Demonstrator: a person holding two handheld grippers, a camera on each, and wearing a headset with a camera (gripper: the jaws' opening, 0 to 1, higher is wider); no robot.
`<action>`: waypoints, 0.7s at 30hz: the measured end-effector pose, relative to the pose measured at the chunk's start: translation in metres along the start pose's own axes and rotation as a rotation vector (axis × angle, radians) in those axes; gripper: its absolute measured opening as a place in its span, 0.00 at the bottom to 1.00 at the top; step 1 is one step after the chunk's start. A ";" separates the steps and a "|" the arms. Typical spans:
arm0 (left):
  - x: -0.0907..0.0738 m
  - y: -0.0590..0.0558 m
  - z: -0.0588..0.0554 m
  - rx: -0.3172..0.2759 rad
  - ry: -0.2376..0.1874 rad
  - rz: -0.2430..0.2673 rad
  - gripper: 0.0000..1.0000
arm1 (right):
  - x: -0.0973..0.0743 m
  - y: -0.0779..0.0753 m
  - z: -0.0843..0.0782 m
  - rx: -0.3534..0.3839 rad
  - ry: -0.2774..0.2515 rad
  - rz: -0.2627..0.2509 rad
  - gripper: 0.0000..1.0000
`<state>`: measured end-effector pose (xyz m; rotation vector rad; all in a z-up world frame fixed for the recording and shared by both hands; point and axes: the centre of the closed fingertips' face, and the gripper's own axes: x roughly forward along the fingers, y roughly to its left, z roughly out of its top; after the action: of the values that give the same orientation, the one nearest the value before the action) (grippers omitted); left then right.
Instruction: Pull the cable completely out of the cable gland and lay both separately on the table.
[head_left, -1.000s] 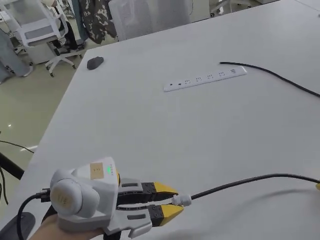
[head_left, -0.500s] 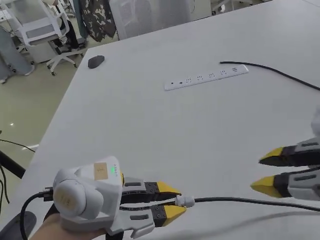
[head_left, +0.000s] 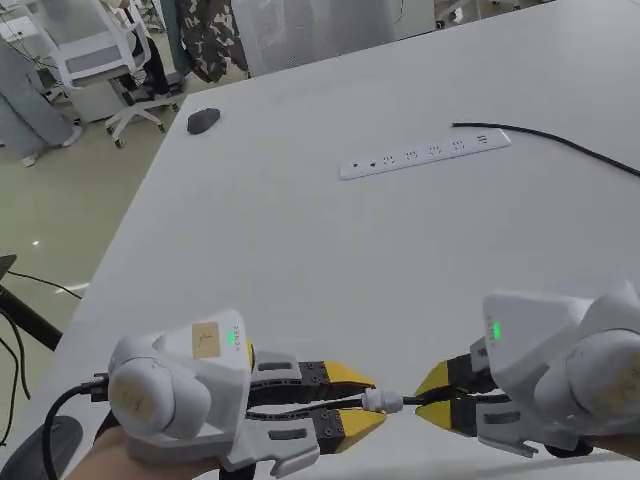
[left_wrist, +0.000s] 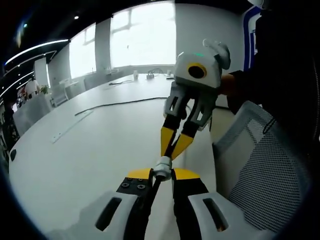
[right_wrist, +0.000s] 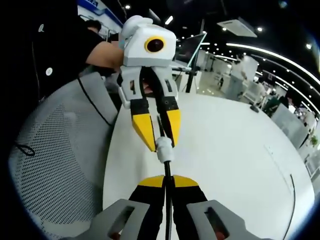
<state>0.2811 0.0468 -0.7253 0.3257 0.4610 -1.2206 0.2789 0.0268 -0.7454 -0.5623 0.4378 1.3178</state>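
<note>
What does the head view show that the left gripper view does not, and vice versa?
Head view: the floor beside the table, and the green light on the left gripper. Left gripper view: bright windows and a mesh chair back. Both: the table, the power strip, and the right gripper meeting the left at the cable gland.

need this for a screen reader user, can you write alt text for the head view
Two hand-held grippers meet over a white table: the left gripper holds a white cable gland in its fingers, and the right gripper grips the black cable just beside it. A power strip and a dark mouse lie farther back.
</note>
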 end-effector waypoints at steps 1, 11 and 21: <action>0.000 0.001 0.000 -0.002 0.001 0.002 0.15 | -0.002 -0.002 -0.004 0.000 0.010 -0.011 0.00; -0.007 0.004 -0.001 -0.007 -0.007 0.011 0.15 | -0.031 -0.026 -0.040 0.071 0.054 -0.122 0.00; -0.016 0.008 -0.005 -0.014 0.000 0.032 0.15 | -0.056 -0.044 -0.078 0.147 0.116 -0.199 0.00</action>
<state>0.2840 0.0651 -0.7211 0.3204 0.4624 -1.1859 0.3119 -0.0707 -0.7673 -0.5460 0.5547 1.0572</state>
